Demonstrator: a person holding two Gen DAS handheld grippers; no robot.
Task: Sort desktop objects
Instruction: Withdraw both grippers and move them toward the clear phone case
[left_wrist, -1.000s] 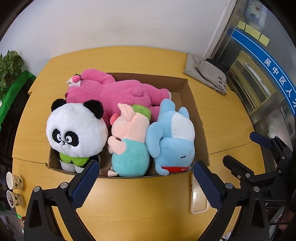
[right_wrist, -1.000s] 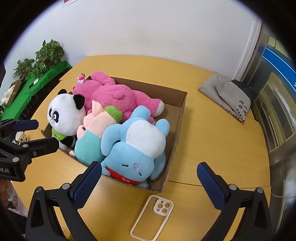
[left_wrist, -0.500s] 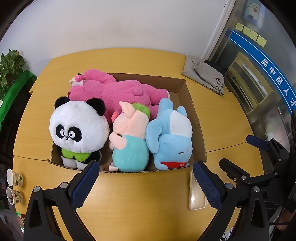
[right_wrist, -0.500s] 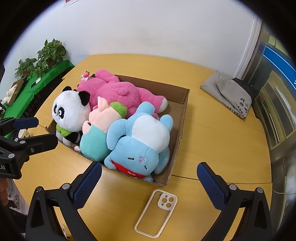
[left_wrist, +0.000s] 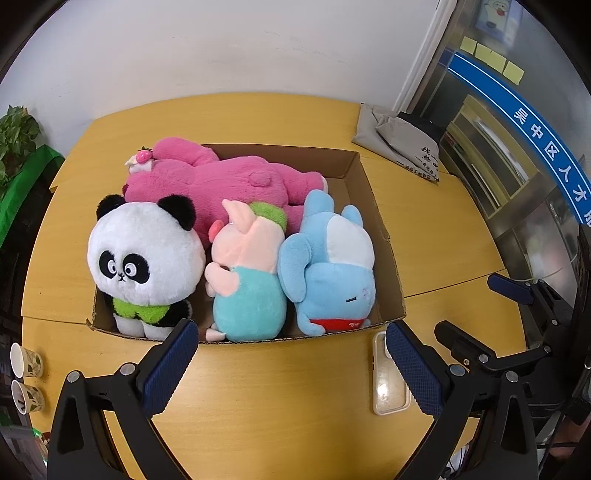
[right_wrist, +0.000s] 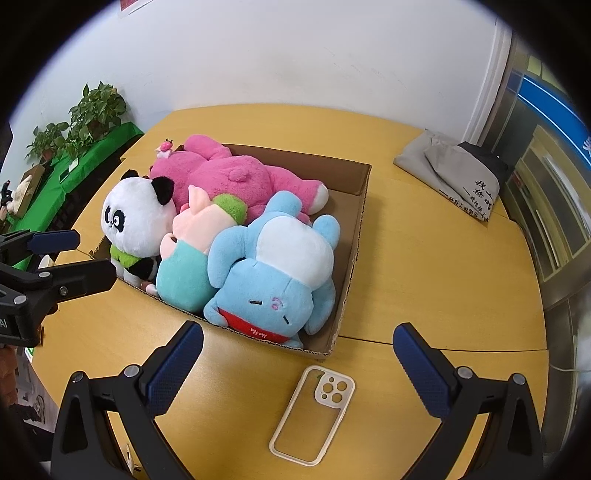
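Observation:
A cardboard box (left_wrist: 384, 236) (right_wrist: 360, 229) on the yellow table holds a panda plush (left_wrist: 146, 254) (right_wrist: 138, 221), a pink bear plush (left_wrist: 236, 179) (right_wrist: 229, 177), a pink-and-teal pig plush (left_wrist: 247, 273) (right_wrist: 188, 254) and a blue elephant plush (left_wrist: 332, 266) (right_wrist: 277, 273). A clear phone case (left_wrist: 388, 384) (right_wrist: 314, 413) lies on the table in front of the box's right corner. My left gripper (left_wrist: 291, 369) is open and empty, in front of the box. My right gripper (right_wrist: 299, 369) is open and empty, above the phone case.
A folded grey cloth bag (left_wrist: 402, 144) (right_wrist: 458, 173) lies at the table's far right. Two paper cups (left_wrist: 26, 376) stand at the near left edge. Potted plants (right_wrist: 81, 122) on a green surface stand left of the table. A glass door is on the right.
Both grippers have pulled back slightly from the box, so the box and the phone case sit further up in the views. Both stay open and empty.

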